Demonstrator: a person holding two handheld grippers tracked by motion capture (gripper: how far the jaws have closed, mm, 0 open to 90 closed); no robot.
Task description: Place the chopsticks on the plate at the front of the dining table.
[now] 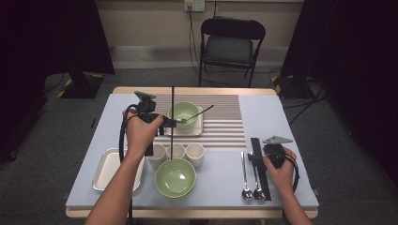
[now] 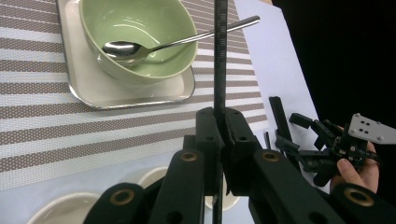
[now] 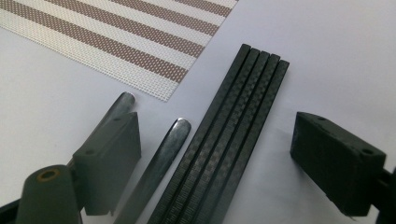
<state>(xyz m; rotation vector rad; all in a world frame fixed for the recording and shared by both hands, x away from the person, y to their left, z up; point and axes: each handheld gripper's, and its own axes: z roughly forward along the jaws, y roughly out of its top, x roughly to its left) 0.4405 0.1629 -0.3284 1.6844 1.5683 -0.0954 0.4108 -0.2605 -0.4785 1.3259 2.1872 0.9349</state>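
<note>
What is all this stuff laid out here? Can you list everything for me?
Bowl on tray: one, pale green, on the striped mat, a spoon inside.
Front bowls: pale green, stacked, near edge; count unclear.
Cups: three, white, in a row behind the front bowls.
Empty tray: one, white, near left.
Loose spoons: two, silver, near right.
Black sticks: four, side by side, beside the loose spoons.
Thin black stick: one, upright.
Striped mat: one, white and brown, table centre.
Chair: one, black, behind the table.
Left gripper: black, shut on the thin black stick.
Right gripper: black, open over the black sticks.
</note>
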